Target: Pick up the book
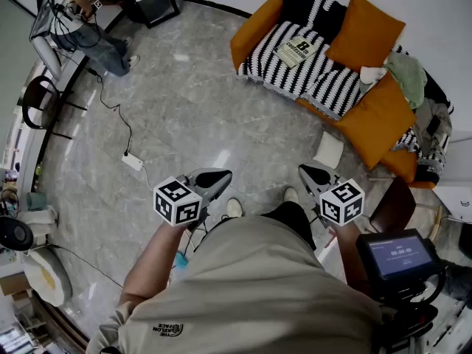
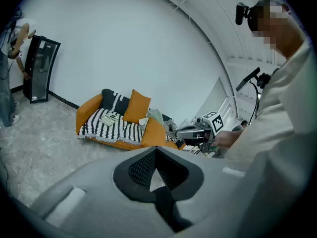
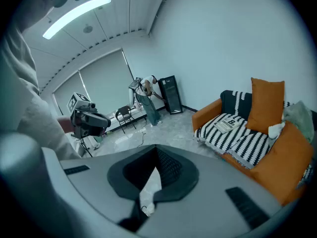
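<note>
Bare floor (image 1: 195,105); orange cushion (image 1: 365,32) near book (image 1: 297,51)

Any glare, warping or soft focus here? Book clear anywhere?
Head view: sharp; glare patch on the glossy grey stone floor; the pale rectangular book on the orange sofa is clear. Left gripper view: fisheye bend, dark corners, book tiny. Right gripper view: same warp, ceiling strip light blown out.

The book (image 1: 297,51) lies on the blanket (image 1: 324,80) on the sofa (image 1: 254,34), left of a cushion (image 1: 364,32). A pillow (image 1: 329,150) lies on the floor (image 1: 192,109) before the sofa.
</note>
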{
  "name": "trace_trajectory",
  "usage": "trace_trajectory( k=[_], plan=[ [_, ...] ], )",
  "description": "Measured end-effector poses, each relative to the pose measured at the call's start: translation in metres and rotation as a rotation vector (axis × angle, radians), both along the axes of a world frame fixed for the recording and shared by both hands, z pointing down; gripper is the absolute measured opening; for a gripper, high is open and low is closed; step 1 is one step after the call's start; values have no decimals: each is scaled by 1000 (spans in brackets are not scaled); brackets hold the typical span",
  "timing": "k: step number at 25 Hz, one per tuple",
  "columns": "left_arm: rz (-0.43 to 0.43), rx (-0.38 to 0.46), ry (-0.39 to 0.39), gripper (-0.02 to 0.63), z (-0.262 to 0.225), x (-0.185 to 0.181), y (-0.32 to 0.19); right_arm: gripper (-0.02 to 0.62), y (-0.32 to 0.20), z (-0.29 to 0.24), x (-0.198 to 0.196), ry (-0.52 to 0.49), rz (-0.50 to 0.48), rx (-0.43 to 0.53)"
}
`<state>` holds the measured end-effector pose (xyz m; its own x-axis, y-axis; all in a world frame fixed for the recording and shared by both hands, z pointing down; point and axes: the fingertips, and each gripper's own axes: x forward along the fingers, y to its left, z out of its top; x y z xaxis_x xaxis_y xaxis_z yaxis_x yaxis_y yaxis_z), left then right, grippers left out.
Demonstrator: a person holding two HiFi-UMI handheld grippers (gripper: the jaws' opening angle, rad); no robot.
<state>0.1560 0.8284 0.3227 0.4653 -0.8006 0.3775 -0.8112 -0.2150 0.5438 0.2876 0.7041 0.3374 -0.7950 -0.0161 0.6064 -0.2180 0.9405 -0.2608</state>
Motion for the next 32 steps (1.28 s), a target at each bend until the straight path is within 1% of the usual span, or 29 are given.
trace_trajectory(
  k=[5, 7, 9, 11, 16, 20, 24, 29, 32],
  plan=[
    [61, 3, -8, 7, -5, -32, -8, 12, 13, -6, -34, -1, 27, -39],
    [76, 8, 0, 7, 0, -40, -12, 12, 17, -2, -41, 10, 33, -42],
    [88, 16, 7, 6, 6, -44, -25, 12, 8, 1, -44, 10, 51, -36],
    [107, 27, -2, 6, 10, -49, -50, 12, -12, 2, -51, 2, 69, -23],
    [152, 38, -76, 7, -1, -56, -116, 12, -71, 0, -73, -31, 77, -4],
    [154, 40, -101, 7, -13, -79, -167, 12, -115, -4, -99, -68, 68, 11],
    [171, 5, -78, 8, -7, -99, -204, 12, -146, 2, -114, -103, 154, -47],
    [204, -17, -98, 8, 12, -128, -258, 17, -190, 21, -131, -103, 214, -51],
    [250, -16, -90, 9, 27, -151, -296, 18, -217, 34, -144, -91, 288, -57]
  ],
)
